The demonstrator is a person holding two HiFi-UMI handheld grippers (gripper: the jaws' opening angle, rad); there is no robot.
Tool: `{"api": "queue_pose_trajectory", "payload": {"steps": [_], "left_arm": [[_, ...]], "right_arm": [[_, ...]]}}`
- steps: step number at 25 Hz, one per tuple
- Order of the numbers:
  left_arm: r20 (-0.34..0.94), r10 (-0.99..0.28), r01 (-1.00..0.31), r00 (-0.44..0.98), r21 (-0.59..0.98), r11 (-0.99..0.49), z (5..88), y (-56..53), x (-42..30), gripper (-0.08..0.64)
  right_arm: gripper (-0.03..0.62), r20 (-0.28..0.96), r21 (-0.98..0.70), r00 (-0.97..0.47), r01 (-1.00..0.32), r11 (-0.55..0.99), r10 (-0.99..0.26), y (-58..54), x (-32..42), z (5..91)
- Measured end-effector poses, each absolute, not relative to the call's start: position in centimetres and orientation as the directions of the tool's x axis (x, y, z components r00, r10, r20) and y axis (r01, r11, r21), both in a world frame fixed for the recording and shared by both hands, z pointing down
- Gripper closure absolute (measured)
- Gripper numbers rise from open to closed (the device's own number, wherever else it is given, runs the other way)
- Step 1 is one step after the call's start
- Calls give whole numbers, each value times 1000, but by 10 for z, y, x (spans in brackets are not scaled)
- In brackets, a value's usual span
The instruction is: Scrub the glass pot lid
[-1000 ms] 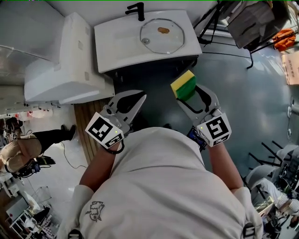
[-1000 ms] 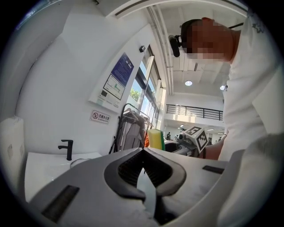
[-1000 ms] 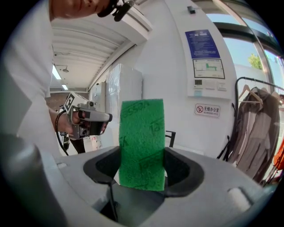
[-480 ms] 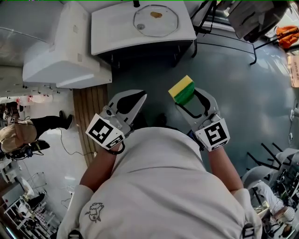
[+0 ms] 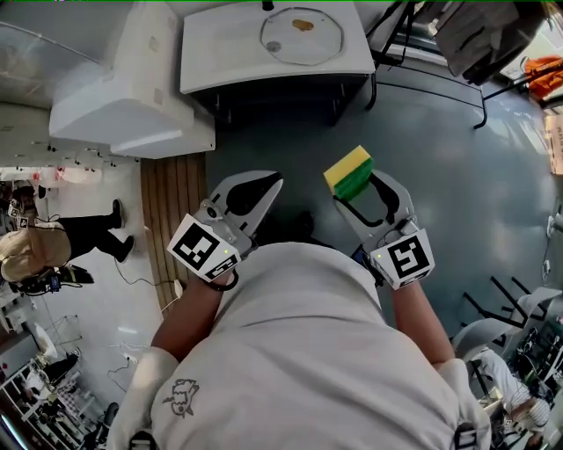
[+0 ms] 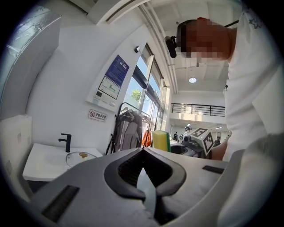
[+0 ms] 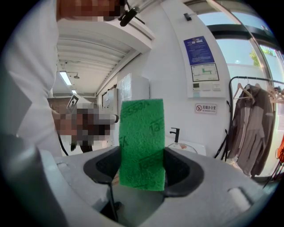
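Glass pot lid (image 5: 302, 35) lying flat on white sink unit (image 5: 220, 61) at far edge of scene, just right of black tap (image 5: 267, 5). Brown smear (image 5: 303, 25) seen on glass nr far rim. Lid untouched, well apart from both tools.

Sponge (image 5: 349, 170), yellow w/ green scourer face, clamped upright in right gripper (image 5: 356, 189), held over grey floor (image 5: 440, 158) near the person. Left gripper (image 5: 278, 183) empty, jaws pressed together, nothing betw. them.

Scrub judged not yet begun; approach to sink needed first.

Risks:
- Lid sits loose on smooth top. If scrubbed w/o being steadied, it is likely to be pushed abt or slid off the edge. Left gripper would have to be opened to pin the rim.
- Only the sponge's lower end is gripped, so it could be bent over or twisted out under pressure.
- Smear may be missed if the yellow side, not the scourer, is presented.
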State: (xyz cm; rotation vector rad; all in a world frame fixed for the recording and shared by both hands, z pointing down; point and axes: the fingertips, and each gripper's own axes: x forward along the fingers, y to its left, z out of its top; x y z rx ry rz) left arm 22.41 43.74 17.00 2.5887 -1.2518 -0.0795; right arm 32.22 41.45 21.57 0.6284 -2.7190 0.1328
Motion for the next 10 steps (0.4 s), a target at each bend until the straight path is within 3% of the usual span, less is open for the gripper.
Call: {"api": "queue_pose_trajectory", "payload": {"steps": [10], "left_arm": [[63, -788, -770, 612, 274, -576, 170, 455, 221, 561]], "right_arm": [[296, 349, -11, -845, -437, 899, -406, 429, 319, 214]]}}
